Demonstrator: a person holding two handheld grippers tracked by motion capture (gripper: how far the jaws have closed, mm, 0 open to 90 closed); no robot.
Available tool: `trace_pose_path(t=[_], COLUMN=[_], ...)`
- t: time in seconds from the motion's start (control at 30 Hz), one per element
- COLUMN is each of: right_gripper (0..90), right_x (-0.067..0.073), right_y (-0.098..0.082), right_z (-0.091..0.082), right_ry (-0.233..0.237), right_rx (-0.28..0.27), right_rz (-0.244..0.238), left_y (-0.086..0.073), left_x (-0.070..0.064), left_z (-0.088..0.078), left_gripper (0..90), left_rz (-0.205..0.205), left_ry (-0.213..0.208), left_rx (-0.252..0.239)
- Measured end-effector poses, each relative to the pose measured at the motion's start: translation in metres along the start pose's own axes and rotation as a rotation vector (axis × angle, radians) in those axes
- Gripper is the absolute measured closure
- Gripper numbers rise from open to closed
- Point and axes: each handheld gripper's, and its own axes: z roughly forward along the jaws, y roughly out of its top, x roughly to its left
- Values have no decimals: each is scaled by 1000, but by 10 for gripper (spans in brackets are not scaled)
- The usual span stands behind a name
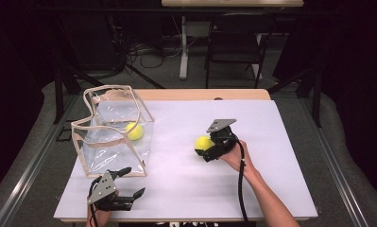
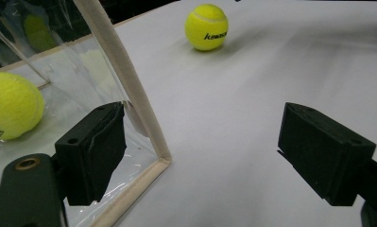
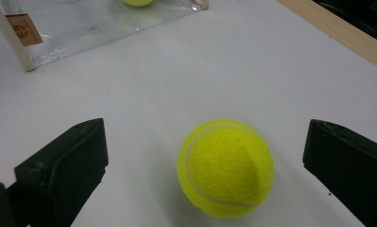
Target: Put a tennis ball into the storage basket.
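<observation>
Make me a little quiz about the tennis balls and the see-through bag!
1. True or false: the right gripper has already squeezed the ball on the table.
2. How many tennis balls lie inside the clear bag?
3. Which gripper is beside the bag's corner: A left, B right?

Key: 1. False, its jaws stand open on either side of the ball. 2. One, the ball in the bag. 3. A, the left gripper.

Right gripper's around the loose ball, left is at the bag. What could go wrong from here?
1. The ball sits free between the right gripper's open jaws; an off-centre close may roll it away.
2. The left gripper straddles the bag's corner edge; closing could tip the soft bag.
</observation>
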Motion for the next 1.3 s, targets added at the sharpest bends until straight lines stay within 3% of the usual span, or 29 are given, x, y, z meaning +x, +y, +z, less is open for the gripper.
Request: trace_pose_path(t=[0.37, 0.87, 0.97, 1.3], right_gripper=[0, 0, 0, 0], right_x=[-8, -10, -11, -9], right_y=[-9, -17, -18, -21], right_z=[10, 24, 26, 34], right_ry=[3, 8, 32, 14], right_rx=[21, 47, 35, 70], right_rz=[47, 56, 84, 68], left_y=[0, 1, 1, 1], left_x=[0, 0, 0, 0], left_z=[1, 1, 1, 2], left_gripper=[160, 160, 160, 160], left_rz=[4, 8, 8, 9], left_ry=[-3, -5, -3, -2], left_rx=[2, 9, 11, 9])
